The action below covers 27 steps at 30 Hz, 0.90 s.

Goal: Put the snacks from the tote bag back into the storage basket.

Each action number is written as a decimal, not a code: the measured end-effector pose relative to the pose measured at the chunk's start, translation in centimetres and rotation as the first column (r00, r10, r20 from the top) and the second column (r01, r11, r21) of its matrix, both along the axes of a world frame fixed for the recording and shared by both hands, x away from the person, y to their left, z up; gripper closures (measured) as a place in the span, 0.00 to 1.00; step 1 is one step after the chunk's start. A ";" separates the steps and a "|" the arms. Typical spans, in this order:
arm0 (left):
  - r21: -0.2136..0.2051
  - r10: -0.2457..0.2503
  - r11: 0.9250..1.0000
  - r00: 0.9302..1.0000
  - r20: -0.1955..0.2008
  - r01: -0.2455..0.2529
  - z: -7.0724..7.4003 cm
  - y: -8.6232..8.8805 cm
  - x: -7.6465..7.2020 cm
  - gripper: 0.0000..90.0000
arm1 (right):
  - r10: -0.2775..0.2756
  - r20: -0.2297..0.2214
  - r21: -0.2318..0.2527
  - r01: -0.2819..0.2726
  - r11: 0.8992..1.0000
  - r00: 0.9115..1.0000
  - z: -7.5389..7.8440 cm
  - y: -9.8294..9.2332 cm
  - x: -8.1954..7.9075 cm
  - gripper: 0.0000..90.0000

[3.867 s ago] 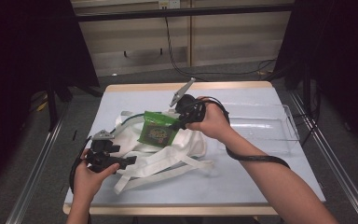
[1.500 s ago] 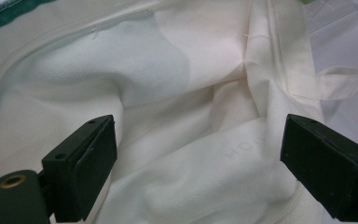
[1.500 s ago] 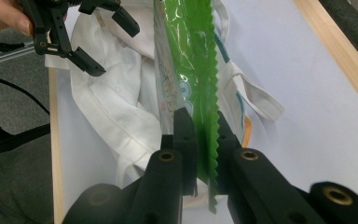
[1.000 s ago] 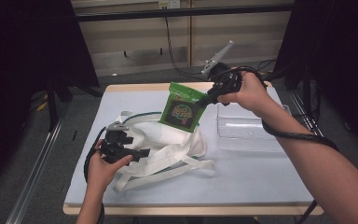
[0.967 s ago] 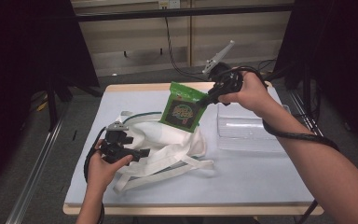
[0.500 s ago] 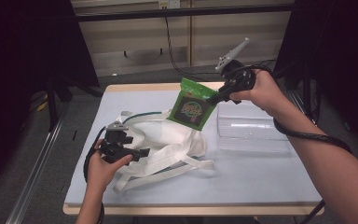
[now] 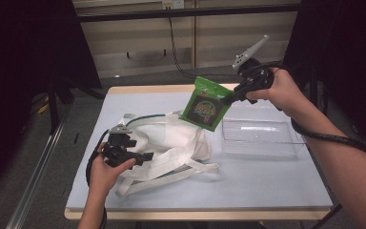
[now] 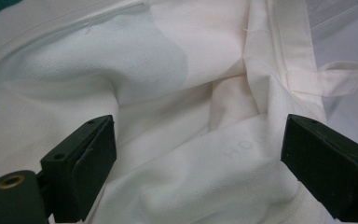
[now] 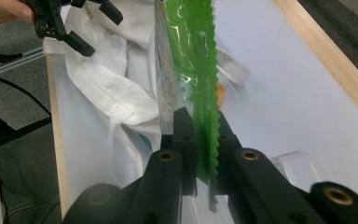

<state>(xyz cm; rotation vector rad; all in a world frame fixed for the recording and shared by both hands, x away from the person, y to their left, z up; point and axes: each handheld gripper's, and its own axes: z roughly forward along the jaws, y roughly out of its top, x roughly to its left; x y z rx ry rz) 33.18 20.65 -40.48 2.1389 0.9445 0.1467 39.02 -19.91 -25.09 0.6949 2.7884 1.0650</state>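
Observation:
A green snack packet [image 7: 205, 105] hangs tilted in the air above the table, between the white cloth bag [image 7: 171, 143] and the clear plastic tray [image 7: 259, 138]. My right gripper [image 7: 228, 99] is shut on the packet's serrated edge. In the right gripper view the jaws pinch the packet [image 9: 186, 60] at the right gripper [image 9: 204, 126]. My left gripper [image 7: 140, 156] rests at the bag's left side. In the left gripper view the left gripper [image 8: 196, 154] stands open over the bag's fabric [image 8: 177, 84], its jaws wide apart and not pressing.
The bag's straps [image 7: 171, 171] trail toward the front of the light blue table [image 7: 267, 186]. The tray lies at the right, below my right hand. A cable [image 7: 333, 140] runs along the right forearm. The left gripper [image 9: 100, 30] appears far off in the right gripper view.
My right gripper has carried the green packet up and to the right, away from the bag and toward the tray. The left gripper has stayed at the bag.

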 end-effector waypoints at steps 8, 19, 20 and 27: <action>0.005 0.003 1.000 1.000 -0.001 -0.003 0.0 0.0 0.0 0.12 | -0.031 -0.005 -0.005 0.031 1.000 1.000 0.2 -2.0 -0.2 0.94; 0.011 -0.002 1.000 1.000 -0.006 0.002 -0.3 -0.4 0.1 0.12 | -0.055 -0.008 -0.029 0.055 0.998 0.998 0.0 -3.5 -0.4 0.94; 0.010 -0.002 1.000 1.000 -0.006 0.002 -0.3 -0.4 0.1 0.12 | -0.059 -0.008 -0.033 0.059 0.998 0.998 0.0 -3.6 -0.4 0.94; -0.002 0.006 1.000 1.000 -0.007 -0.006 -0.3 -0.1 0.1 0.12 | -0.072 -0.015 -0.050 0.071 0.996 0.997 -0.6 -4.5 -0.4 0.94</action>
